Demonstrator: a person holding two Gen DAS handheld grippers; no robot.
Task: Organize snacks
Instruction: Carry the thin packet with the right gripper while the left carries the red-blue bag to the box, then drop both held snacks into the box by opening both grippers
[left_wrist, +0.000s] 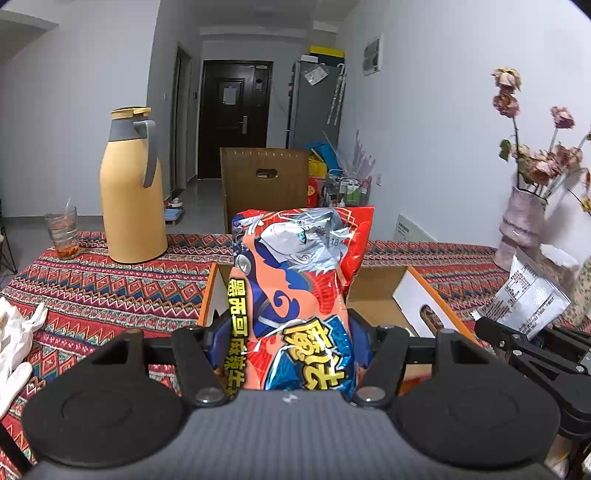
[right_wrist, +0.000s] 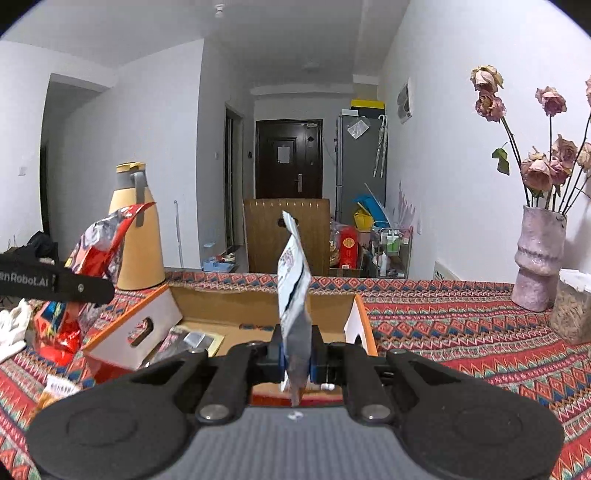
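Gripping red snack bag (left_wrist: 299, 295), silver packet (right_wrist: 293, 295), above box (right_wrist: 236, 306)

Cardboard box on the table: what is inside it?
In the cardboard box, a few flat dark and silvery packets lie at the left on its brown floor. The silver packet in the right gripper hides the middle.

A puffy red-and-blue snack bag (left_wrist: 295, 295) stands upright over the open cardboard box (right_wrist: 236, 306) — beside it, a flat silver packet (right_wrist: 293, 295), edge-on.
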